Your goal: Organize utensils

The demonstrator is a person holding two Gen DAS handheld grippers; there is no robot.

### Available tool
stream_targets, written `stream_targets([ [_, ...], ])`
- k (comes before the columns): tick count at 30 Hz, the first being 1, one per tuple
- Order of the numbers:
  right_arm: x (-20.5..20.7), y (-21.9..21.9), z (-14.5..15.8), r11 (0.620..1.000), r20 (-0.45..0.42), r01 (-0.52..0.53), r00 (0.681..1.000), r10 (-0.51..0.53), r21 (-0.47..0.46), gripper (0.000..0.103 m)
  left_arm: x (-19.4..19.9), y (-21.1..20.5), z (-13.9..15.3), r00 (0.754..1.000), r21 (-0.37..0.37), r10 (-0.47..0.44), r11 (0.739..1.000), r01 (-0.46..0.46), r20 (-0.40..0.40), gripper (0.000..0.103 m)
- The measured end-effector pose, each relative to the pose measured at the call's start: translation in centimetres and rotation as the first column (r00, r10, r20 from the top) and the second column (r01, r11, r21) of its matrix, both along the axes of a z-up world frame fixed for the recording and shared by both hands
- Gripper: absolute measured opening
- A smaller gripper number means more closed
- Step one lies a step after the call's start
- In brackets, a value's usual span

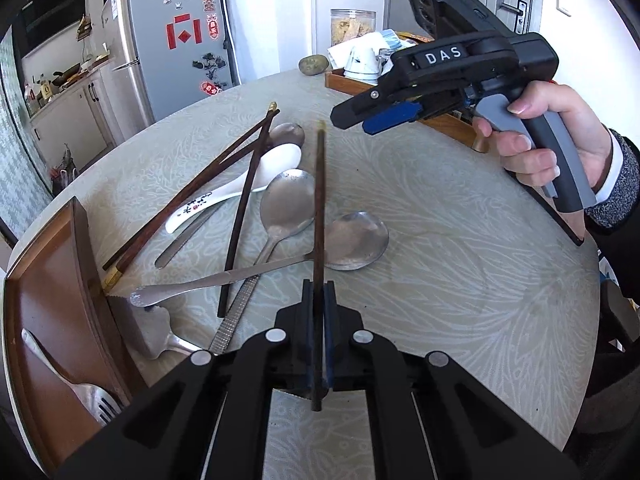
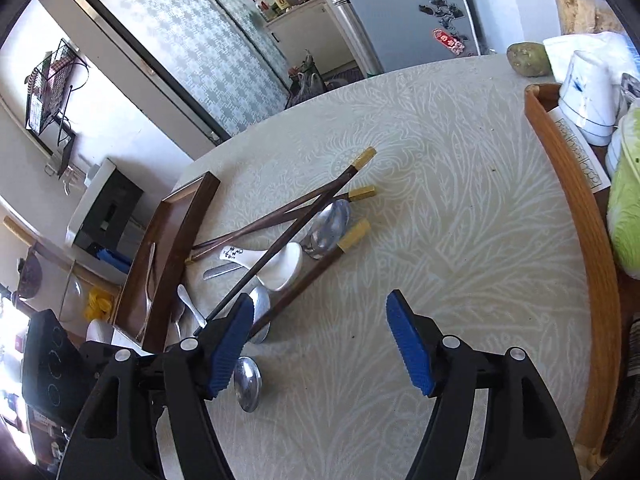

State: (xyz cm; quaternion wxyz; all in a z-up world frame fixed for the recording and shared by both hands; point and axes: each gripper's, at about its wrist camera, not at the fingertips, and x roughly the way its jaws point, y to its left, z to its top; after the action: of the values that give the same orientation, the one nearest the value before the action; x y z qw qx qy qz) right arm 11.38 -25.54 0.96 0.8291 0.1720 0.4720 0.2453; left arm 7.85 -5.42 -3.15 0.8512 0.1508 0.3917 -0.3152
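Left wrist view: the left tongs (image 1: 319, 304) pinch one dark chopstick (image 1: 319, 208) near its end, angled up over the utensil heap (image 1: 256, 208), likely bound for the wooden tray (image 1: 52, 264) at the counter's (image 1: 460, 280) left edge.

Right wrist view: the right tongs (image 2: 320, 344) stand spread and empty over bare counter beside the heap.
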Motion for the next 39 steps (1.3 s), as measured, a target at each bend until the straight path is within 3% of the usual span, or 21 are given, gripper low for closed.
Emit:
stream_targets([
  [11, 0.9, 1.9, -2.4, 0.998, -0.118, 0.016, 0.993, -0.009, 0.06, 0.058, -0.5, -0.6, 0.9, 1.0, -0.07, -0.002, 0.998, 0.004, 0.025, 0.006],
  [13, 1.1, 1.8, -2.7, 0.997, -0.126, 0.037, 0.992, -0.028, 0.068, 0.047, -0.7, -0.8, 0.9, 1.0, -0.073, -0.006, 0.997, 0.008, 0.029, 0.006],
  [16, 1.1, 1.6, -3.0, 0.996, -0.128, 0.07, 0.99, -0.064, 0.046, 0.022, -0.9, -1.0, 0.8, 1.0, -0.078, -0.005, 0.997, 0.007, 0.03, 0.006],
  [25, 0.6, 1.3, -3.0, 0.993, -0.115, 0.086, 0.99, -0.077, 0.075, 0.017, -1.9, -1.6, 0.0, 0.999, -0.069, -0.037, 0.997, 0.038, 0.021, 0.007],
  [31, 0.1, 2.0, -0.5, 0.995, -0.069, 0.072, 0.995, -0.067, 0.074, 0.016, -2.3, -0.8, 1.2, 0.999, -0.088, -0.025, 0.996, 0.029, 0.045, 0.007],
  [39, 1.0, 7.9, 3.5, 0.999, -0.012, -0.017, 1.0, 0.017, 0.044, 0.015, -3.2, 2.9, 3.6, 0.994, -0.092, 0.036, 0.995, -0.027, 0.101, 0.007],
])
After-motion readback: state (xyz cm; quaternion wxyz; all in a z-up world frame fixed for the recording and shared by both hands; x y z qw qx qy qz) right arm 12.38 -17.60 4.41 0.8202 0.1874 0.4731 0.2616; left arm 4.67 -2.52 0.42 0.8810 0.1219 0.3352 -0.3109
